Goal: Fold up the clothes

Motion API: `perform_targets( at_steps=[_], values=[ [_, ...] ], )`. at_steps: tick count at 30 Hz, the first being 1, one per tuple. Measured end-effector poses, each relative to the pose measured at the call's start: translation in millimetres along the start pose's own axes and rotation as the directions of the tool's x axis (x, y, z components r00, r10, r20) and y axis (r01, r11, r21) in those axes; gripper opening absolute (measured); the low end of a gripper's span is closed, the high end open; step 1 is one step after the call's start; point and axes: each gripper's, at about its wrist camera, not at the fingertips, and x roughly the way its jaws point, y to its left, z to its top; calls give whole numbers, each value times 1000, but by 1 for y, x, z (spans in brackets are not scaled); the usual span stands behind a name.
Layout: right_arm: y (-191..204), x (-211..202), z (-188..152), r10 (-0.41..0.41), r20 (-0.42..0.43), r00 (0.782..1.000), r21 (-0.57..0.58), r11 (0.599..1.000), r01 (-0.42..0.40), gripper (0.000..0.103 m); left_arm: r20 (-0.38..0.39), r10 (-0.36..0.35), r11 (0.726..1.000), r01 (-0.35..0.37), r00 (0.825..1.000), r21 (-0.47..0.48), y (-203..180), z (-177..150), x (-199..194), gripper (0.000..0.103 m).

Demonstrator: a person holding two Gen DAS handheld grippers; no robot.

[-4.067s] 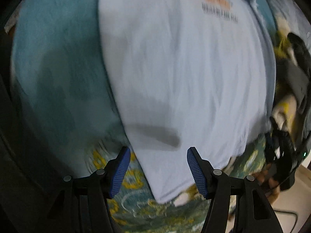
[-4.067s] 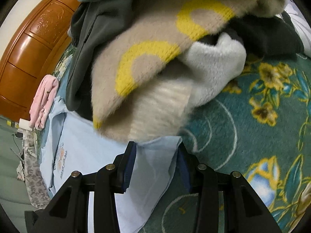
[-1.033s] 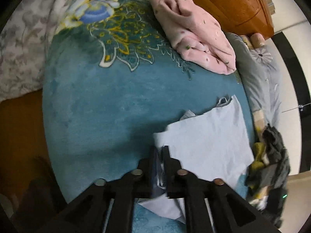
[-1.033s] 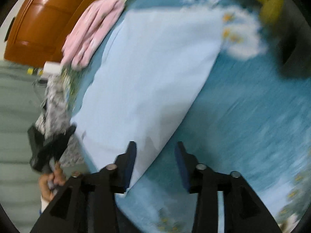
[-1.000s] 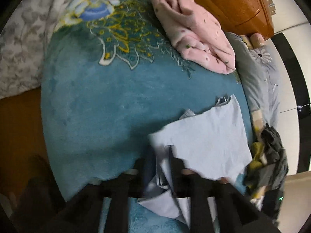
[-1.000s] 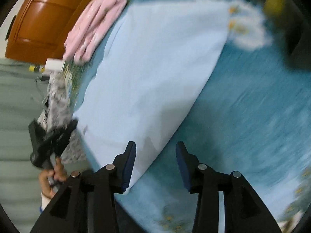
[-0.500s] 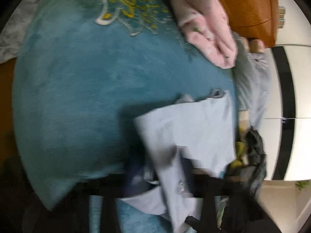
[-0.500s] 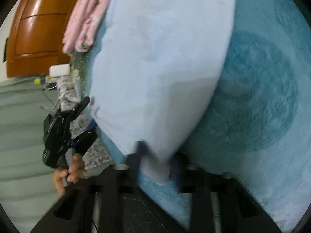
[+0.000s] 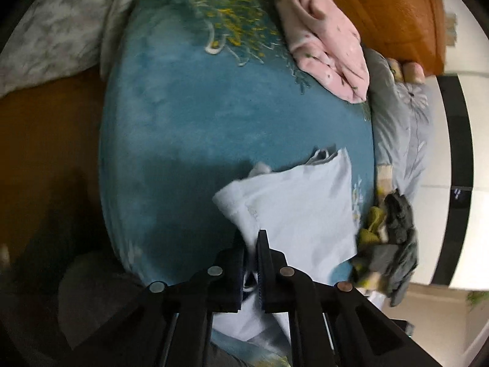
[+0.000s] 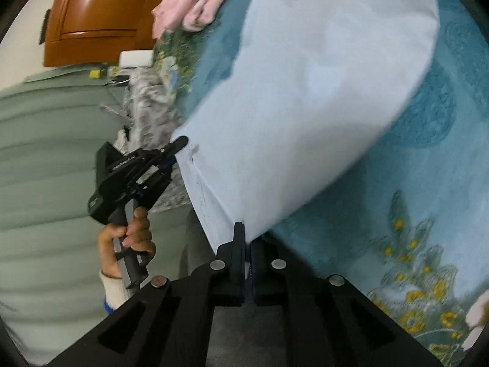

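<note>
Both grippers pinch the pale-blue shirt's near edge.

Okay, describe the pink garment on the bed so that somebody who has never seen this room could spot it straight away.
Find the bed's teal floral blanket and follow it to the end by the orange-brown wooden headboard. The pink garment lies crumpled there, apart from the pale blue shirt. It is the only pink item, with tiny dark specks, and it is bunched rather than spread flat.
</note>
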Motion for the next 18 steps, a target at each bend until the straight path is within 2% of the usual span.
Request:
perform_targets(
  at_steps=[2, 4, 6, 8, 11, 13, 15, 17, 18],
  values=[
    [-12, -17, 15, 72, 53, 996, 60, 995, -75, 2, -4, -13, 1000, 13, 1000, -7, -11, 10, 1, 8],
    [-32, -44, 38, 116, 144, 983, 124, 983, -135, 2, -24, -41, 999, 42, 999, 5, -39, 23, 17, 8],
    [-52, -66, 56, 121, 214, 969, 165, 974, -158, 2, -51, -68, 996, 71, 996, 46, -85, 37, 43, 8],
    [-78, -84, 72, 113, 301, 947, 240, 952, -190, 2, -70, -111, 989, 117, 991, 90, -126, 49, 67, 8],
    [-115, -102, 86, 106, 397, 912, 327, 912, -248, 2, -63, -106, 986, 113, 992, 122, -139, 52, 79, 9],
    [-136, -108, 93, 74, 428, 901, 376, 892, -252, 3, -53, -94, 985, 100, 994, 139, -141, 51, 83, 16],
    [-149, -106, 94, 53, 421, 905, 408, 880, -242, 6, -42, -81, 984, 87, 996, 156, -143, 51, 88, 46],
    [-157, -105, 93, 32, 417, 908, 425, 877, -226, 6, -32, -69, 982, 73, 997, 172, -145, 50, 93, 58],
    [-159, -108, 93, 20, 422, 906, 422, 881, -216, 6, -27, -63, 981, 67, 998, 180, -146, 50, 96, 59]
  ],
)
